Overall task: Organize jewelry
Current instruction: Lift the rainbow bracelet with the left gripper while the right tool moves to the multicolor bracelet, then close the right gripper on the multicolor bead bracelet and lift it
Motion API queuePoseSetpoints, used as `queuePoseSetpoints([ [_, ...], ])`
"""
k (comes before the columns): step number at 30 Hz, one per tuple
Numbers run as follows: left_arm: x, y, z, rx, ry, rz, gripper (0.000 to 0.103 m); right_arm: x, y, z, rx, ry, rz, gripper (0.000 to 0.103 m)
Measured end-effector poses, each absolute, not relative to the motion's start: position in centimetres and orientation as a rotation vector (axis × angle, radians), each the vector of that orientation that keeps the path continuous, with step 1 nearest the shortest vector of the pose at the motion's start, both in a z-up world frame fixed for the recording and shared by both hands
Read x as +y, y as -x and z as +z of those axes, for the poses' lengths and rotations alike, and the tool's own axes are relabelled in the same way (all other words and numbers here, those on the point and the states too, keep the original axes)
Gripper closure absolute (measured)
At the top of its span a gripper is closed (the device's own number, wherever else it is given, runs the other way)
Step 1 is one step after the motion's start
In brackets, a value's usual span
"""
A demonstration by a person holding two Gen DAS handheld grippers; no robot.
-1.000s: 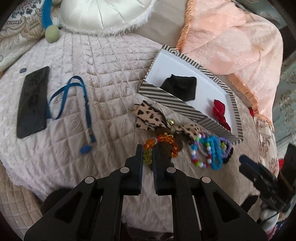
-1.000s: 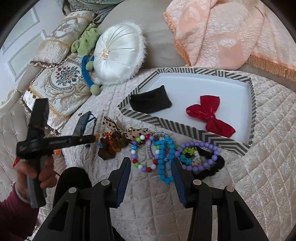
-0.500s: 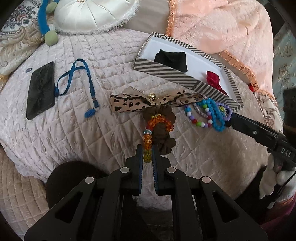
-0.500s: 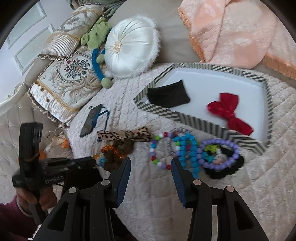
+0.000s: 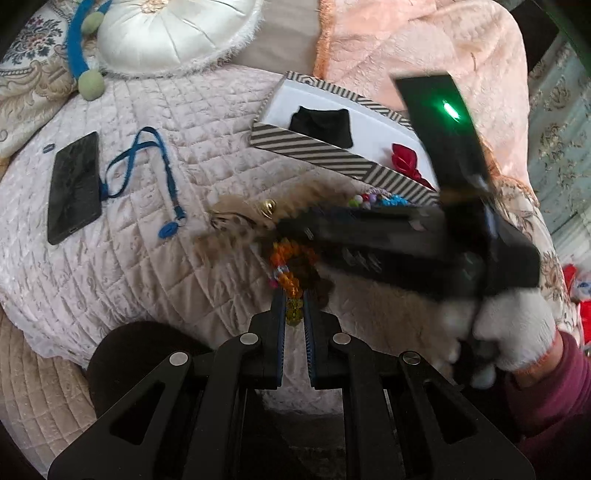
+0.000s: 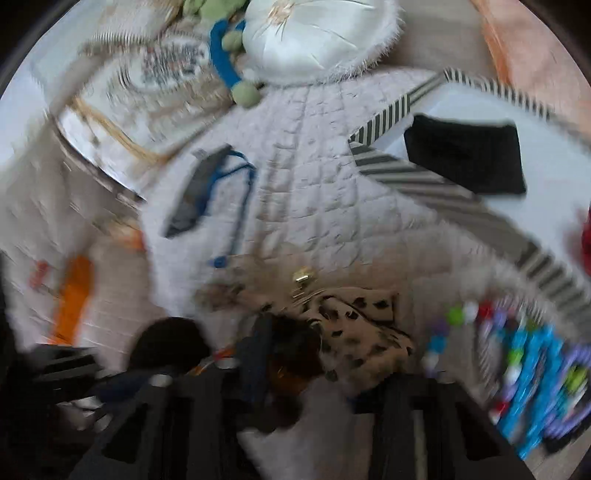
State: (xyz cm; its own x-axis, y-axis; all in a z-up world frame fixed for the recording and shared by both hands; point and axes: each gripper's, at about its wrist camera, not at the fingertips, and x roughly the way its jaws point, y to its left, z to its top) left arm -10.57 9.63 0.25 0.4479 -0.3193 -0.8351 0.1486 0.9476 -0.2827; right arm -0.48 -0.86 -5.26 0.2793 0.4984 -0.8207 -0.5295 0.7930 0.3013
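My left gripper (image 5: 294, 295) is shut on an orange bead bracelet (image 5: 288, 266), which stretches from my fingers to a brown scrunchie (image 5: 314, 275) on the quilt. A leopard-print bow with a gold bell (image 5: 240, 218) lies just beyond. My right gripper (image 5: 295, 225) reaches in from the right, held by a gloved hand, its tip at the bow. In the blurred right wrist view the bow (image 6: 354, 321) and scrunchie (image 6: 291, 354) lie between the right fingers (image 6: 258, 354). The striped tray (image 5: 332, 157) holds a black pouch (image 5: 321, 123) and a red bow (image 5: 406, 162).
Coloured bead bracelets (image 6: 532, 369) lie by the tray's near wall. A black phone (image 5: 74, 181) with a blue lanyard (image 5: 162, 173) lies at the left. A white round cushion (image 5: 173, 33) and a peach blanket (image 5: 424, 44) are behind. The quilted table's edge (image 5: 147, 325) is near.
My right gripper has swung fast to the left, across to the bow and scrunchie. My left gripper has kept its hold on the orange bracelet and pulled back a little.
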Motion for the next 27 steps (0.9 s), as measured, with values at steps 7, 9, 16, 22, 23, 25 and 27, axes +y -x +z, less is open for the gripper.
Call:
queuePoseSetpoints([
  [7,8.9,9.4,-0.7,1.089,0.203,-0.320,0.095,-1.2,-3.4,-4.3,1.014,-0.025,0.603,0.094],
  [9,8.6,9.3,-0.7,1.100,0.203,-0.344,0.095,-1.5,-4.1,-3.7,0.978,-0.040,0.574,0.094],
  [16,8.4,8.6,-1.2,1.110,0.215,-0.331,0.095,-4.5,-4.2,-1.6,0.930,-0.095,0.609,0.092],
  [22,7.8,7.7,-2.0,1.121,0.212,-0.323,0.095,-10.9,-1.4,-1.3,0.979,-0.118,0.553,0.061],
  [23,7.6,7.5,-2.2,1.126,0.215,-0.325,0.095,-11.7,-0.8,-1.5,0.990,-0.124,0.546,0.061],
  [25,7.3,7.3,-2.2,1.124,0.215,-0.329,0.095,-12.6,0.6,-2.1,1.003,-0.108,0.543,0.061],
  [27,7.0,7.2,-2.0,1.115,0.210,-0.334,0.095,-12.9,1.7,-2.6,1.009,-0.095,0.534,0.062],
])
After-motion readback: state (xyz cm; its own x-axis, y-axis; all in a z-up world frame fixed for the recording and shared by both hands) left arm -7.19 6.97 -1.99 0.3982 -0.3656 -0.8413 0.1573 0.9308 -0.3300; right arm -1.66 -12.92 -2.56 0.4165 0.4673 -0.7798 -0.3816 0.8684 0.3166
